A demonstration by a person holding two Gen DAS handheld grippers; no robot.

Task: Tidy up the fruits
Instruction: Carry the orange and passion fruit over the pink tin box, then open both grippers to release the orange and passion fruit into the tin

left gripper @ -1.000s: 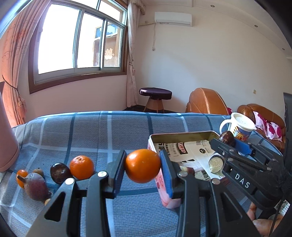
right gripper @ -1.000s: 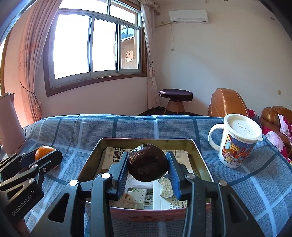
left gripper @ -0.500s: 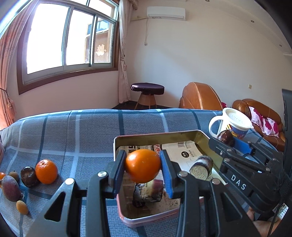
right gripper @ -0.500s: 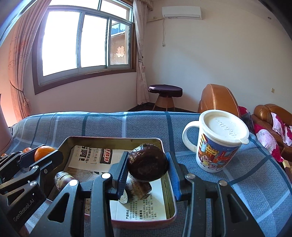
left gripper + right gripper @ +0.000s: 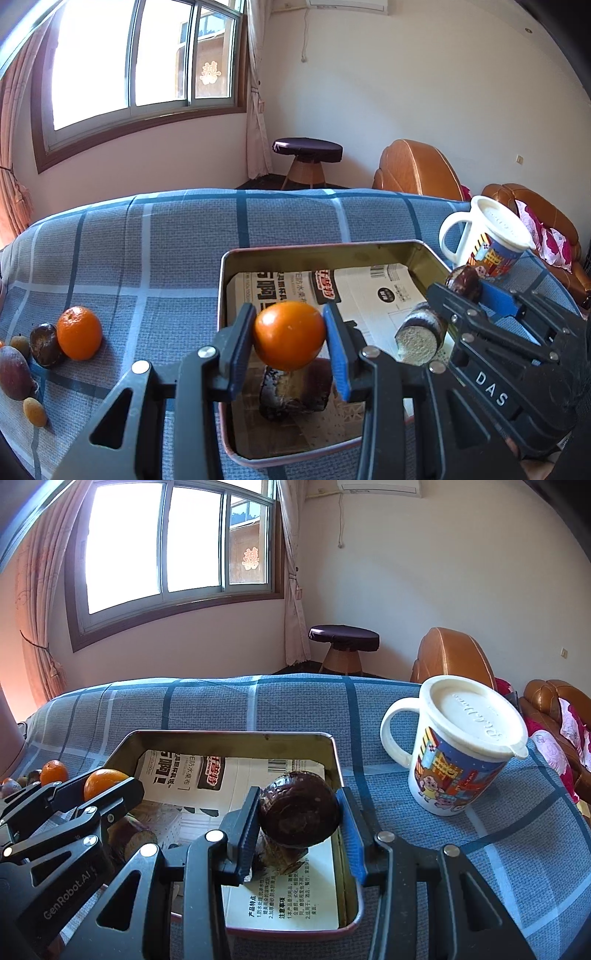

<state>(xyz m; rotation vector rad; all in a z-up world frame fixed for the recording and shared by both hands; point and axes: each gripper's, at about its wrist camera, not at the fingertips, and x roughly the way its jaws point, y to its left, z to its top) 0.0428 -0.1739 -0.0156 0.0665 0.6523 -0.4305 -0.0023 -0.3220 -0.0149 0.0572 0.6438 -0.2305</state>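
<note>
Left wrist view: the left gripper (image 5: 289, 335) pinches an orange (image 5: 289, 335) between its blue pads, held in the air above the near left part of the metal tin (image 5: 325, 252).
Right wrist view: the right gripper (image 5: 299, 814) pinches a dark brown round fruit (image 5: 299, 809) above the tin's near right corner (image 5: 338, 760), close to the right wall.
Tin: rectangular, lined with printed paper (image 5: 369, 291), sitting on the blue checked cloth (image 5: 177, 240).
Inside the tin: a dark cut chunk with a pale face (image 5: 293, 391) lies below the orange; another dark piece with a pale speckled end (image 5: 419, 334) lies toward the right side.
Loose fruit: left of the tin on the cloth, a second orange (image 5: 79, 333) touches a dark brown fruit (image 5: 45, 345); a purple fruit (image 5: 14, 372) and small yellowish ones (image 5: 35, 411) lie just beside them.
Mug: white lidded mug with cartoon print (image 5: 461, 749) stands on the cloth right of the tin, apart from it.
Room: wooden stool (image 5: 343, 646) and tan leather chairs (image 5: 454, 657) beyond the cloth.
</note>
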